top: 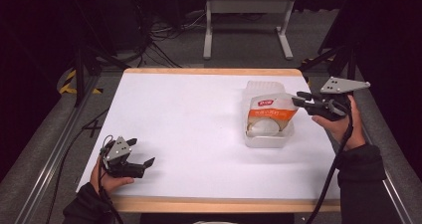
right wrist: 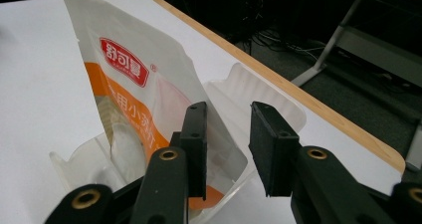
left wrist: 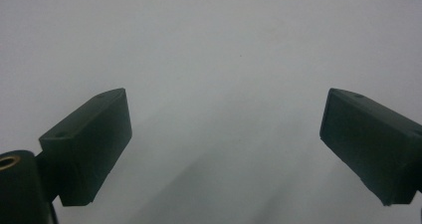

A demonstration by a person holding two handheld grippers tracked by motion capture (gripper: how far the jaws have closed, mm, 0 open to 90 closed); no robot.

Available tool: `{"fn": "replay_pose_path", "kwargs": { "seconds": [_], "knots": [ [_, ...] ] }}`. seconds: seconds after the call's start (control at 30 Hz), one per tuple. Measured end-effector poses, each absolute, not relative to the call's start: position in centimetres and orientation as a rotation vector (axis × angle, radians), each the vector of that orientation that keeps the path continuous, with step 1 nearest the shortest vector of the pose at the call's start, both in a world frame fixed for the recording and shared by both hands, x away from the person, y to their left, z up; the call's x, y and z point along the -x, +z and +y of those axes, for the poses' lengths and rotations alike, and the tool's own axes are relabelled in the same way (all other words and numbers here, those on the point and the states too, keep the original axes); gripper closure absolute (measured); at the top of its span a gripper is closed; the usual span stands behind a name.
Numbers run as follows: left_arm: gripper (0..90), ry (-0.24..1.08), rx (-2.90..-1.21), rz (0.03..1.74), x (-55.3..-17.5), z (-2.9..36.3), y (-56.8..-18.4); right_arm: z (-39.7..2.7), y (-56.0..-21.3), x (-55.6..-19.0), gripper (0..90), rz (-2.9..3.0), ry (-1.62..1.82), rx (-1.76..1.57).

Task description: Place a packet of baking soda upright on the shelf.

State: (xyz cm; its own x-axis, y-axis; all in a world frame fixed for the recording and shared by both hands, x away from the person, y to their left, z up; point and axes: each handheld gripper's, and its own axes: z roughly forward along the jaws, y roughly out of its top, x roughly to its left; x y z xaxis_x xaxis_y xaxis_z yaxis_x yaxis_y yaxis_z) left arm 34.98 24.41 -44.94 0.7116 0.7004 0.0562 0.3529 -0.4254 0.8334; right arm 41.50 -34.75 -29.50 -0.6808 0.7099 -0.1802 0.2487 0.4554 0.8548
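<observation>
Right gripper (right wrist: 226,149) stands with its jaws a little way apart, just beside the upper edge of the white-and-orange snack pouch (right wrist: 134,99); one pad looks to lie against the film, though nothing is pinched between the two. That pouch stands tilted inside the clear plastic container (top: 268,134) on the right half of the white counter (top: 189,124), leaning toward the gripper. Judging from this, the step in hand is letting go of the pouch once it sits in the container. To do it well, widen the jaws until both pads are clear of the film, then draw straight back so the pouch is not dragged out or tipped over the rim. Left gripper (top: 130,160) rests wide and empty at the counter's near left corner.
</observation>
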Motion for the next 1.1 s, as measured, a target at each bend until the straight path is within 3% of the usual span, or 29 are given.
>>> {"fn": "replay_pose_path", "kwargs": {
  "seconds": [0.23, 1.1],
  "knots": [
    [6.8, 0.507, -2.049, 0.798, -35.0, 24.4, -44.9, -34.2, -29.1, -40.9, 59.7, 2.183, 1.049, -0.824],
    [6.7, 0.509, -2.072, 0.792, -35.0, 24.2, -45.1, -35.2, -30.2, -37.6, 43.0, 2.135, 0.967, -0.903]
  ]
}}
